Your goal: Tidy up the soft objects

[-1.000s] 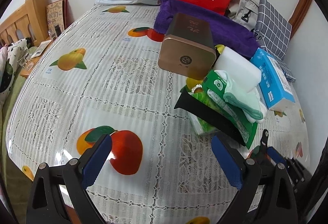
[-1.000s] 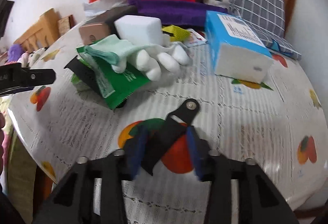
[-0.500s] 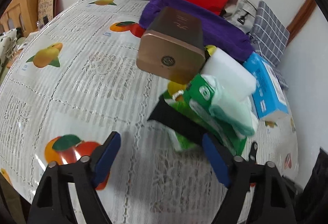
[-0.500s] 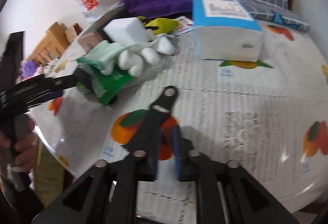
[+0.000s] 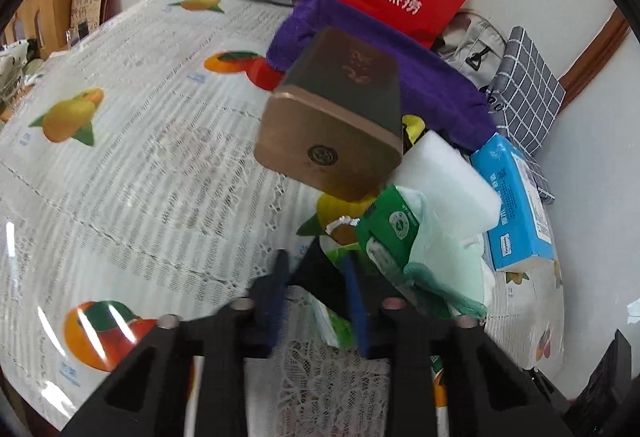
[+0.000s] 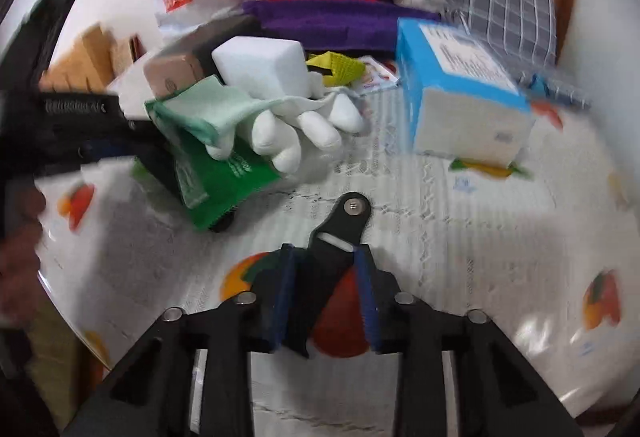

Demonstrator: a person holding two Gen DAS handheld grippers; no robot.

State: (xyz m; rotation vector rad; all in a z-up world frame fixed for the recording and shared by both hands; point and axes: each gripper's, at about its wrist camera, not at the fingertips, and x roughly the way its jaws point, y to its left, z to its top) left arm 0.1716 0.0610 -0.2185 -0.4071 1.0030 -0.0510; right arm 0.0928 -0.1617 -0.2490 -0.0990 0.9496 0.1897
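Left wrist view
My left gripper (image 5: 316, 297): jaws closing on the black strap (image 5: 320, 273); its corner sits between my 2 blue pads.
Black strap: at the near edge of the pile, under the green packet (image 5: 394, 233).
Mint cloth (image 5: 444, 249): draped over the green packet, just beyond the strap.
White foam block (image 5: 444, 181): behind the packet.
Bronze box (image 5: 332, 133): beyond the strap, tilted on the pile.
Blue tissue box (image 5: 516, 205): right of the packet.

Right wrist view
My right gripper (image 6: 324, 297): jaws easing open, a black tab (image 6: 332, 249) lying between them, pads beside its edges.
White glove (image 6: 304, 129): atop the green packet (image 6: 228, 177), beyond the tab.
Table (image 6: 480, 237): fruit-print cover under everything.
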